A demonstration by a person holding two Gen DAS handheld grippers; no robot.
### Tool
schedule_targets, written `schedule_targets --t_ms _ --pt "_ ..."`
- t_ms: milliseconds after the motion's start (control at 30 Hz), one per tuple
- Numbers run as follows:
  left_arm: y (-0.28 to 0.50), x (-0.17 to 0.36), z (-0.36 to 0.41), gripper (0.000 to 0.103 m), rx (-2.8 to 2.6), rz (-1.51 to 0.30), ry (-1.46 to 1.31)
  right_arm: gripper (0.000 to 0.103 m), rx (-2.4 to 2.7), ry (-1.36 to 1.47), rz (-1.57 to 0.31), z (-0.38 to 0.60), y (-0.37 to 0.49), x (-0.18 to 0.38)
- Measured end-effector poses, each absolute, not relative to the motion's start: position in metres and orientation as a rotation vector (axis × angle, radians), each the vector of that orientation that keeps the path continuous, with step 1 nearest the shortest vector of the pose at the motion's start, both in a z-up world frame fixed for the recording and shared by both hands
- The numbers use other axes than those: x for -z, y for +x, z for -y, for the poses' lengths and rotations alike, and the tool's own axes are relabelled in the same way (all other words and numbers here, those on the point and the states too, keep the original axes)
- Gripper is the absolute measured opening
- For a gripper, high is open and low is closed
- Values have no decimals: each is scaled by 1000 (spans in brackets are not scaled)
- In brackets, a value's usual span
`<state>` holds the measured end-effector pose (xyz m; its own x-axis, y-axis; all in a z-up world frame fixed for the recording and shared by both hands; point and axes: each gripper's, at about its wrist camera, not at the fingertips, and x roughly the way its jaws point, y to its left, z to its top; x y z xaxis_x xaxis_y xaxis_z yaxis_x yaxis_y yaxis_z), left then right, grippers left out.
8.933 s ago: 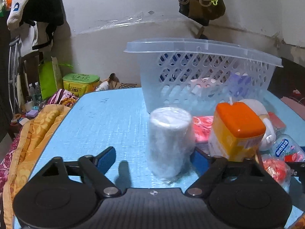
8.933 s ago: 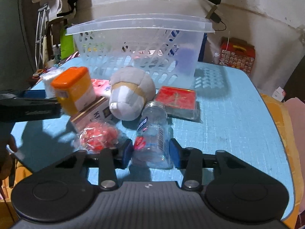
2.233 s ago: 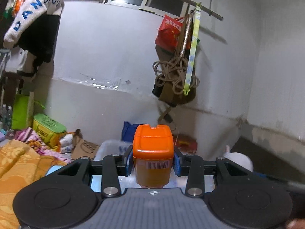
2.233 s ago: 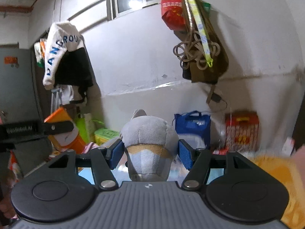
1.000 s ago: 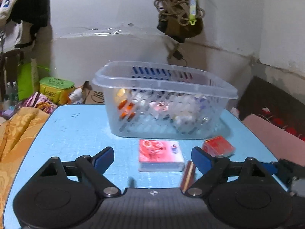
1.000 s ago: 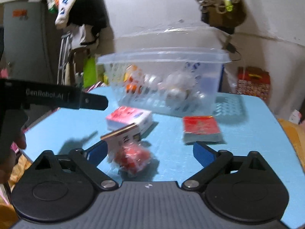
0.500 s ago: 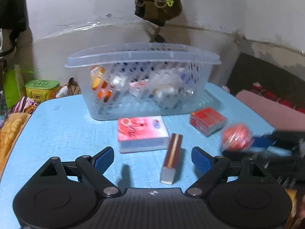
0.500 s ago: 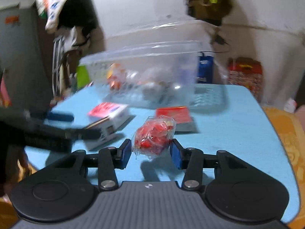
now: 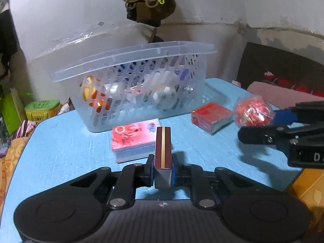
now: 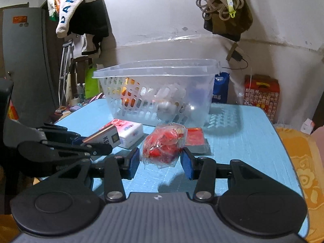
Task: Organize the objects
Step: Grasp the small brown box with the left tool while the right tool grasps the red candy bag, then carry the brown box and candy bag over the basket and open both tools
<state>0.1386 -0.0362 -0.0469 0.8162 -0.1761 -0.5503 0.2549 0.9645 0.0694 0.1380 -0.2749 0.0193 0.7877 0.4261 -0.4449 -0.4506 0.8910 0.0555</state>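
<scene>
the white garment (image 10: 79,2) hanging on the wall carries blue capitals that read "angrou", with the ends of the word hidden in its folds. the narrow box (image 10: 105,136) held in the left gripper (image 10: 87,141) shows the letters "ke" on its white side, the rest cut off. printing on the pink tissue pack (image 9: 134,141), the red carton (image 10: 261,95) and the green tin (image 9: 41,110) is too small or blurred to read.

My left fingers (image 9: 150,169) hide the box's (image 9: 162,156) sides; basket (image 9: 129,64) lattice blurs what's inside; my bag (image 10: 164,143) covers part of the red pack (image 10: 195,136); box lettering too small to read
</scene>
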Motion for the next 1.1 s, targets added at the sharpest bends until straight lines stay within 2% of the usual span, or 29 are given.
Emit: schedule_targets --t_ms 1100 --pt "108 -17 -1 18 198 -365 12 48 -504 -24 -365 272 123 -45"
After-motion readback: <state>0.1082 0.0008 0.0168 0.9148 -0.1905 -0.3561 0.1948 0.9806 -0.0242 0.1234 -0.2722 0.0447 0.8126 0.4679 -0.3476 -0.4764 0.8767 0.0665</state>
